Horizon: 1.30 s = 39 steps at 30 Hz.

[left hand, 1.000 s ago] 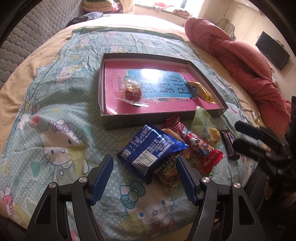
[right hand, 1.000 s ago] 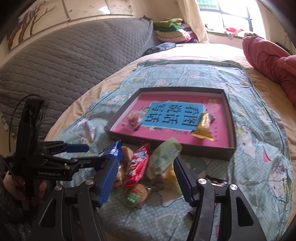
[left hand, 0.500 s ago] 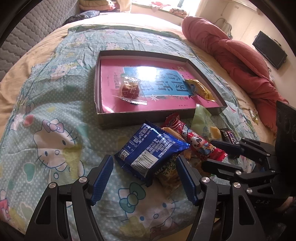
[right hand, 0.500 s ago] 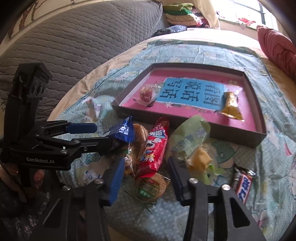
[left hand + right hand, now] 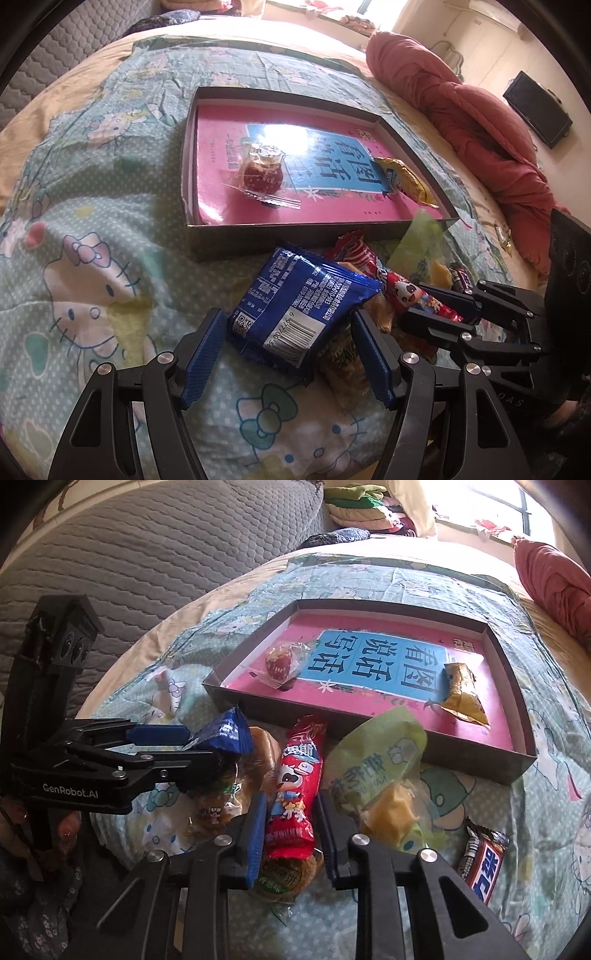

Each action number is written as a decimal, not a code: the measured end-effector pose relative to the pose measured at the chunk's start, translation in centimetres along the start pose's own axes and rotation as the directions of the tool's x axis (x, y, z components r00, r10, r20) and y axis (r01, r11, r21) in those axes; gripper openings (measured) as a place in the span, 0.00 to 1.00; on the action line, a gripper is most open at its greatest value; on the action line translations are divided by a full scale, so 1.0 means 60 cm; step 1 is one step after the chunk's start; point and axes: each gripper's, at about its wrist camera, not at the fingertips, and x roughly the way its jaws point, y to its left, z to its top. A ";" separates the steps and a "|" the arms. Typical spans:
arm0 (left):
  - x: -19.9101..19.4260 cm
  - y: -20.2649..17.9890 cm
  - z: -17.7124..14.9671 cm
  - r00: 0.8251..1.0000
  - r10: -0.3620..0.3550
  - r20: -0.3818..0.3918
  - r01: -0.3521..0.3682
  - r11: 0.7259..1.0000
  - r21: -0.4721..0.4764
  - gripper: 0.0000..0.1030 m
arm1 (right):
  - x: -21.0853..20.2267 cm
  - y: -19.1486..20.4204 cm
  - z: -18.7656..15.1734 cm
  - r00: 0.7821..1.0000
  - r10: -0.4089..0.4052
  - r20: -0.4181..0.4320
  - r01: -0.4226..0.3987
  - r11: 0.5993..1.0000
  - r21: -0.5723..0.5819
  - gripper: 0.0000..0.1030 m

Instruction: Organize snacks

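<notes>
A pile of snacks lies on the cartoon-cat quilt in front of a shallow box [image 5: 229, 240] [image 5: 461, 755] with a pink floor. Inside the box are a clear-wrapped red sweet [image 5: 262, 173] [image 5: 280, 664] and a yellow packet [image 5: 406, 181] [image 5: 461, 698]. My left gripper [image 5: 288, 354] [image 5: 199, 746] stands open astride the blue packet [image 5: 299, 306] [image 5: 229, 731]. My right gripper [image 5: 291, 830] [image 5: 413, 304] has its jaws closing, and both pads touch the red packet [image 5: 295, 786] [image 5: 402, 291] between them.
A green packet [image 5: 376, 760], a dark chocolate bar [image 5: 484, 864] and a round cake [image 5: 284, 878] under the red packet lie close by. A red duvet [image 5: 480, 122] is heaped at the right. The grey padded headboard [image 5: 147, 554] stands at the left.
Both grippers have sunk toward the pile. The right jaws have narrowed from wide apart onto the red packet. The left gripper now straddles the blue packet, with its jaws no wider or narrower.
</notes>
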 end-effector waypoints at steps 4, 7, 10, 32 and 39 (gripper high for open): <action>0.008 0.009 0.008 1.000 -0.022 0.007 0.022 1.000 -0.010 0.70 | 0.012 -0.003 0.004 1.000 -0.003 -0.009 0.003 1.000 0.003 0.27; 0.019 0.018 0.012 0.999 -0.052 0.000 0.052 0.998 -0.035 0.70 | 0.022 -0.004 0.009 1.000 0.002 -0.014 -0.002 1.000 0.007 0.27; 0.029 0.022 0.015 0.998 -0.070 0.001 0.069 0.997 -0.042 0.70 | 0.028 -0.003 0.009 1.000 0.006 -0.016 -0.006 1.000 0.000 0.27; 0.009 0.035 0.002 0.997 -0.075 0.021 0.077 0.992 -0.099 0.52 | 0.003 -0.015 0.008 0.996 0.085 0.028 -0.086 0.996 0.031 0.22; -0.018 0.030 0.000 0.998 -0.038 0.056 0.043 0.995 -0.087 0.52 | -0.013 -0.016 0.012 0.993 0.099 0.058 -0.101 0.994 0.034 0.22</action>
